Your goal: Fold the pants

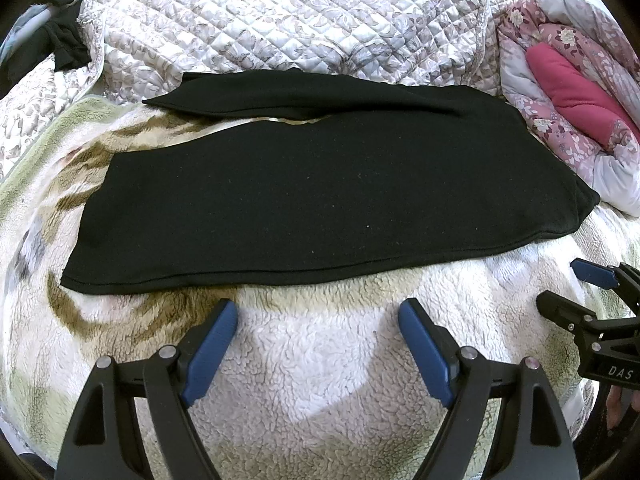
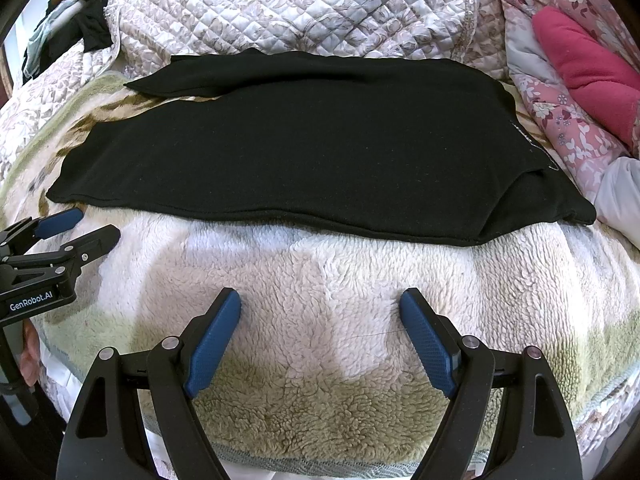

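Observation:
Black pants (image 1: 312, 192) lie flat across a fleece blanket (image 1: 312, 360), legs pointing left, waist at the right (image 2: 540, 184). The far leg (image 1: 280, 96) splays slightly away from the near one. My left gripper (image 1: 318, 312) hovers open over the blanket, just short of the pants' near edge, nothing between its blue pads. My right gripper (image 2: 320, 304) is open too, empty, near the same edge further right. Each gripper shows in the other's view: the right one (image 1: 568, 292) at the right border, the left one (image 2: 84, 226) at the left border.
A quilted floral bedspread (image 1: 280, 12) rises behind the pants. A pink floral duvet with a magenta pillow (image 1: 576, 92) is bunched at the right. Dark clothes (image 2: 88, 28) hang at the far left. A hand (image 2: 30, 356) holds the left gripper's handle.

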Demonstrator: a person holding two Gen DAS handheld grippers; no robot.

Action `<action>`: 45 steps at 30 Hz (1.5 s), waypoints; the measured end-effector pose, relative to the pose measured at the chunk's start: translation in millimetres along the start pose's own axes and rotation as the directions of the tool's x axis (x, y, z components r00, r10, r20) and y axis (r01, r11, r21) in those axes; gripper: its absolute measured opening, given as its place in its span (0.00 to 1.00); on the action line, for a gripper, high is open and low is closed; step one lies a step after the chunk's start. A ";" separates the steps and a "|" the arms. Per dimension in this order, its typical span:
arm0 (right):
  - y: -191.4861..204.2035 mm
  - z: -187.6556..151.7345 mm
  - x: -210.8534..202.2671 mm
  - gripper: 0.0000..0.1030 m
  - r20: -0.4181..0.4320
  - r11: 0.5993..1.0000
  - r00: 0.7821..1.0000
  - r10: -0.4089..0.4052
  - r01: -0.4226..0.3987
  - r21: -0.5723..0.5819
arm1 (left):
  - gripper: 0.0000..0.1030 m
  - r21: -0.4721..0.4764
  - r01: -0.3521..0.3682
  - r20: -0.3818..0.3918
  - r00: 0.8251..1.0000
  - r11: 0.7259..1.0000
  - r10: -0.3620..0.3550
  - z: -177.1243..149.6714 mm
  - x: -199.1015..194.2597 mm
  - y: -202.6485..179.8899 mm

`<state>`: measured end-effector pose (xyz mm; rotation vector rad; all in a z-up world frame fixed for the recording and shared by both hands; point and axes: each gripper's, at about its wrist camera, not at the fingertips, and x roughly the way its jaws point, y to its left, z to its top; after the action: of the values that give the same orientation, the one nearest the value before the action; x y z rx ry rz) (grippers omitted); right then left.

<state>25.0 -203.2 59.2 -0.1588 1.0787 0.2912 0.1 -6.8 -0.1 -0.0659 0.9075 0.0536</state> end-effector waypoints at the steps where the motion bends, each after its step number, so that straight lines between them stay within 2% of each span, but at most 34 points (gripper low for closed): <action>1: 0.0 0.1 0.0 0.79 0.000 1.000 1.000 0.000 0.000 0.000 | 0.82 0.000 0.000 0.000 1.000 1.000 0.000 0.0 0.0 0.2; 40: -0.3 2.3 -6.3 0.79 -0.004 1.000 1.000 -0.001 0.001 -0.002 | 0.82 0.002 0.000 -0.006 1.000 1.000 0.000 2.7 -1.5 2.4; 45: 1.7 2.5 2.9 0.79 -0.008 1.000 1.000 -0.001 0.000 -0.003 | 0.82 0.002 0.001 -0.007 1.000 1.000 -0.001 3.4 -1.4 2.9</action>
<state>27.8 -200.5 57.8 -0.1630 1.0860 0.2920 1.7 -3.7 3.0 -0.0648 0.9147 0.0519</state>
